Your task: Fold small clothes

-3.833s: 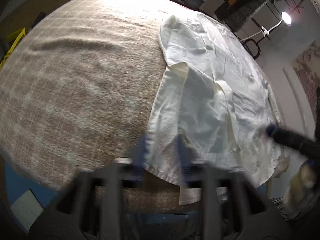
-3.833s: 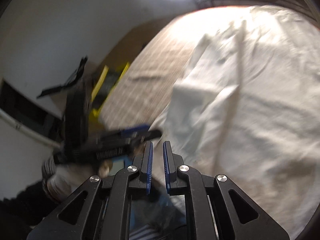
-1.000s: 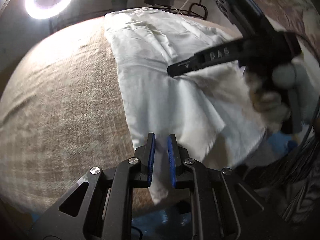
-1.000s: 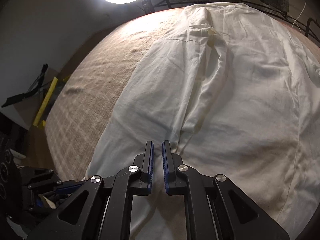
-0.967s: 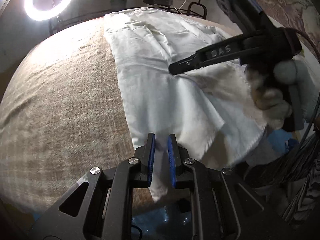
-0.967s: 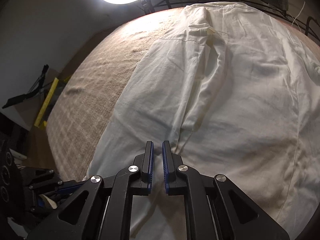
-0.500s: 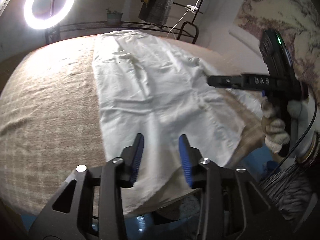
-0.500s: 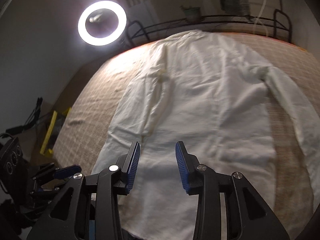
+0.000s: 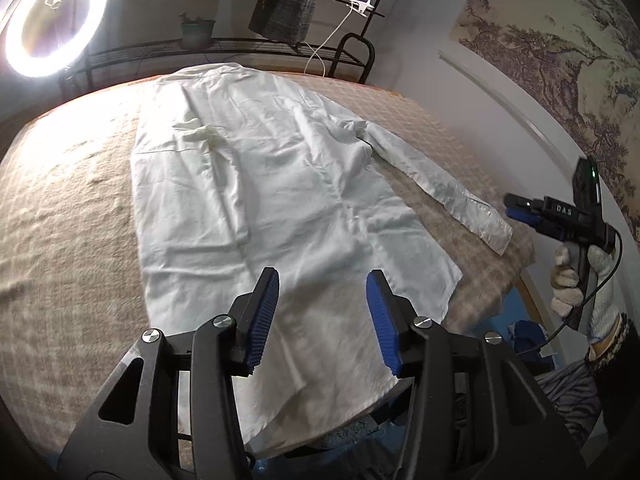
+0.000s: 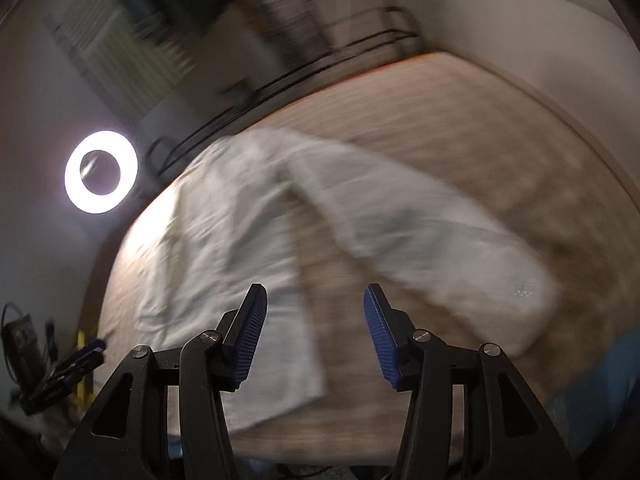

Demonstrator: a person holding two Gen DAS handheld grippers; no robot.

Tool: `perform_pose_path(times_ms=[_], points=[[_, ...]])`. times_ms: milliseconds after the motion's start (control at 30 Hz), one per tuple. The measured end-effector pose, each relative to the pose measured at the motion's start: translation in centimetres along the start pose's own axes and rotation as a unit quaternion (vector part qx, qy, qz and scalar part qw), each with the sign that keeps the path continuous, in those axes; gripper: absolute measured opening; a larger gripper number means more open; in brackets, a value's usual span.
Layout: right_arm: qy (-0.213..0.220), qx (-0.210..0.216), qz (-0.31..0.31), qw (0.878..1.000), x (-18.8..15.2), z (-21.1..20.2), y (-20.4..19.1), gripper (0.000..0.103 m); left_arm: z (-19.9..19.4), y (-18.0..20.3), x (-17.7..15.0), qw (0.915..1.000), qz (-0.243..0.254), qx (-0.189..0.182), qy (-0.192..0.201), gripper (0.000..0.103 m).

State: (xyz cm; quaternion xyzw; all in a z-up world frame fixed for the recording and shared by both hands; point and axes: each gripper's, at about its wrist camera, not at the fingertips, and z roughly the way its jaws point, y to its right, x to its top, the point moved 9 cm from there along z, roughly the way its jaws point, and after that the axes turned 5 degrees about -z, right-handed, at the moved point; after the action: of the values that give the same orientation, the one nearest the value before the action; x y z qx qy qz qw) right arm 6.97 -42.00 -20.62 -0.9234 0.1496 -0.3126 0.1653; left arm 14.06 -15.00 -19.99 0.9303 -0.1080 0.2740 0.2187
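- Clearly, a white shirt [image 9: 256,208] lay flat on the checked blanket [image 9: 68,216], one sleeve [image 9: 436,184] stretched toward four o'clock.
- Left gripper [image 9: 322,320] hovered over the hem at six o'clock, jaws opening, nothing between them.
- Right gripper [image 10: 314,332] near the cuff, jaws likewise opening and empty.
- Risk, likely: a shallow pinch could snag the blanket or drag the shirt askew.

Shirt [image 9: 256,184]: white, plain, faintly cream along the folds. Table [image 9: 68,216] cover: beige-brown check weave. Left tool [image 9: 322,312] black with ribbed blue pads; wall painting [image 9: 560,40] at 2 o'clock, grey-violet landscape.
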Motion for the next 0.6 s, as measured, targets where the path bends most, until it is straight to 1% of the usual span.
perform_pose_path(times_ms=[67,100,133,233,333,400,467,533,600], points=[[0.008,-0.031,0.022,0.999,0.2,-1.0,2.8,0.051,0.5,0.4,0.4,1.0,0.0,0.0,-0.004,0.046],[0.007,-0.048,0.037,0.998,0.3,-1.3,4.5,0.054,0.7,0.6,0.5,1.0,0.003,-0.001,-0.006,0.046],[0.007,-0.055,0.049,0.997,0.3,-1.5,5.4,0.056,0.8,0.7,0.6,1.0,0.005,-0.001,-0.008,0.046],[0.006,-0.074,0.111,0.991,-0.1,-2.0,9.5,0.057,0.7,1.2,0.8,0.9999,0.015,-0.003,-0.001,0.046],[0.015,-0.075,0.17,0.982,-0.5,-2.5,12.3,0.057,0.5,1.3,1.0,0.9997,0.022,-0.001,0.011,0.046],[0.016,-0.07,0.199,0.977,-1.2,-2.4,14.0,0.057,0.5,0.9,1.1,0.9994,0.024,0.008,0.025,0.047],[0.01,-0.061,0.227,0.972,-2.1,-1.6,15.2,0.057,0.9,0.3,1.1,0.9996,0.011,0.01,0.024,0.047],[0.008,-0.011,0.278,0.96,-2.8,-0.3,16.0,0.057,1.5,-0.1,1.2,0.9998,-0.004,0.005,0.017,0.046],[0.007,0.035,0.316,0.948,-3.2,0.8,16.0,0.057,1.8,-0.3,1.3,0.9997,-0.003,0.01,0.02,0.047]])
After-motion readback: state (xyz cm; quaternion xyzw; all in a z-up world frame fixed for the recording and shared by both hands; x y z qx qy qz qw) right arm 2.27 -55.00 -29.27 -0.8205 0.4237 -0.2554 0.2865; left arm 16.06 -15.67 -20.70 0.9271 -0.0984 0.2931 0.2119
